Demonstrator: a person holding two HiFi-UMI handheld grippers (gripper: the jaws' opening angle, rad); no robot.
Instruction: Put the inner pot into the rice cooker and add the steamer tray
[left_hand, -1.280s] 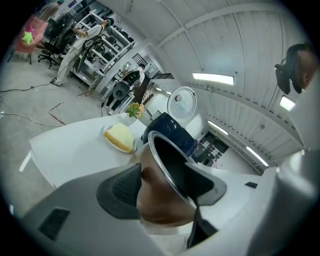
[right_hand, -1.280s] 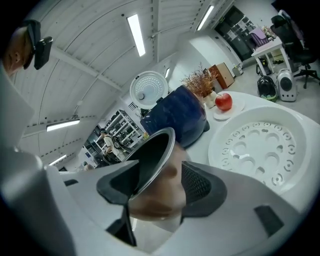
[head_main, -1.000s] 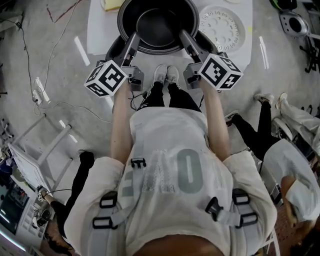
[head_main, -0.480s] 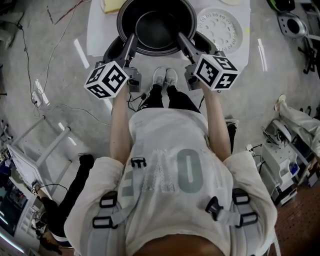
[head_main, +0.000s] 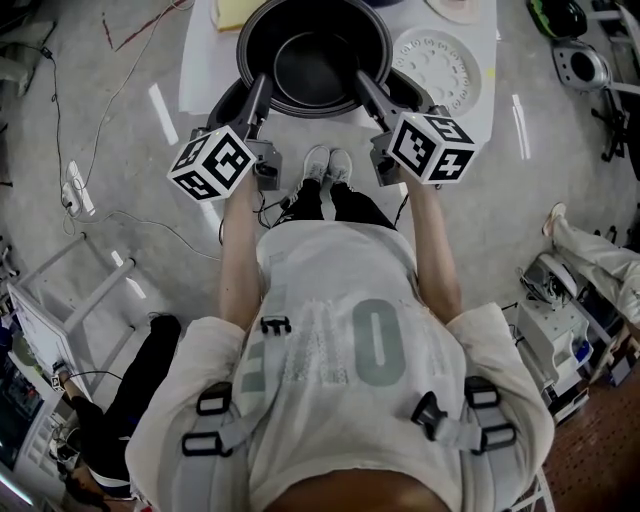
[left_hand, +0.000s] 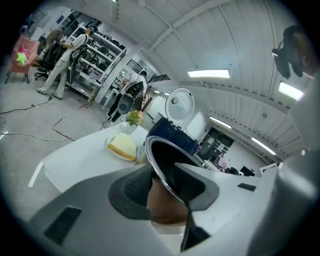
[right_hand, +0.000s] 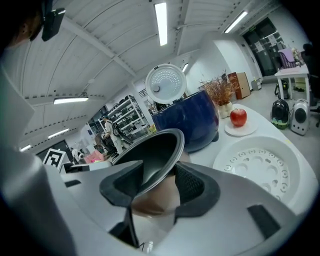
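Clenched on opposite sides of the pot (head_main: 312, 60) rim with left tool (head_main: 262, 82) and right tool (head_main: 360, 78), jaws just closed in onto it. At desk's (head_main: 200, 60) near edge, short of cooker (right_hand: 187, 120). Lift evenly, keep level, clear cooker's wall, lower straight in.

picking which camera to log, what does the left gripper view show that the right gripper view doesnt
Left gripper view only: a yellow block and a small plant on the white table.
Right gripper view only: the white steamer tray and a red apple.
Both: the inner pot rim up close, and the blue rice cooker with its lid raised.
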